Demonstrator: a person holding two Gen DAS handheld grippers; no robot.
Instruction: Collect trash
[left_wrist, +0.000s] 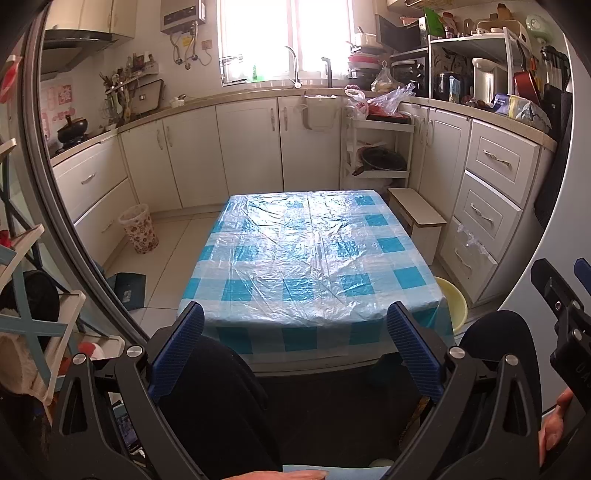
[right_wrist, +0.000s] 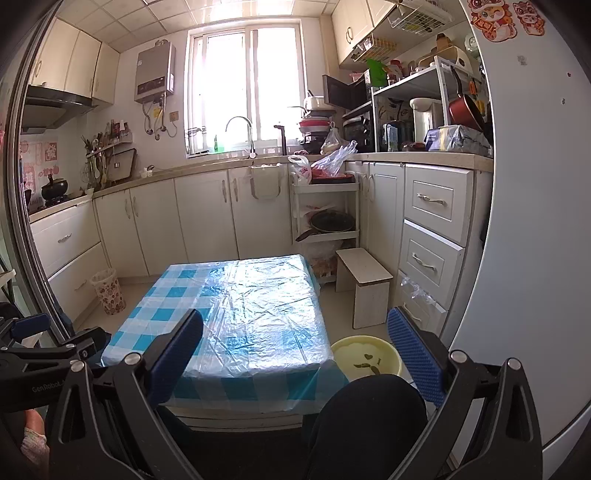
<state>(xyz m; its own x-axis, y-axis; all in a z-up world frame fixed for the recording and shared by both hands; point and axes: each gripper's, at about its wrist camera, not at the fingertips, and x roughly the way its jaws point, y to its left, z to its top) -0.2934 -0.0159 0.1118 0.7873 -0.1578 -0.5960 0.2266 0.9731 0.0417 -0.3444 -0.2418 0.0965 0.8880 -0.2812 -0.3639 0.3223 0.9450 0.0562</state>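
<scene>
A low table (left_wrist: 310, 254) with a blue-and-white checked cloth under clear plastic stands in front of me; it also shows in the right wrist view (right_wrist: 240, 314). I see no trash on its top. A flower-patterned waste bin (left_wrist: 138, 229) stands on the floor at the left; it also shows in the right wrist view (right_wrist: 107, 291). A yellow basin (right_wrist: 365, 358) with a few dark scraps sits on the floor right of the table. My left gripper (left_wrist: 295, 332) is open and empty before the table's near edge. My right gripper (right_wrist: 295, 336) is open and empty.
White cabinets (left_wrist: 243, 147) line the far wall and both sides. A small white stool (right_wrist: 364, 284) and a white rack (right_wrist: 325, 206) with a pan stand at the right. A dark dustpan (left_wrist: 129, 290) lies on the floor at the left. My knees (right_wrist: 365, 421) are below.
</scene>
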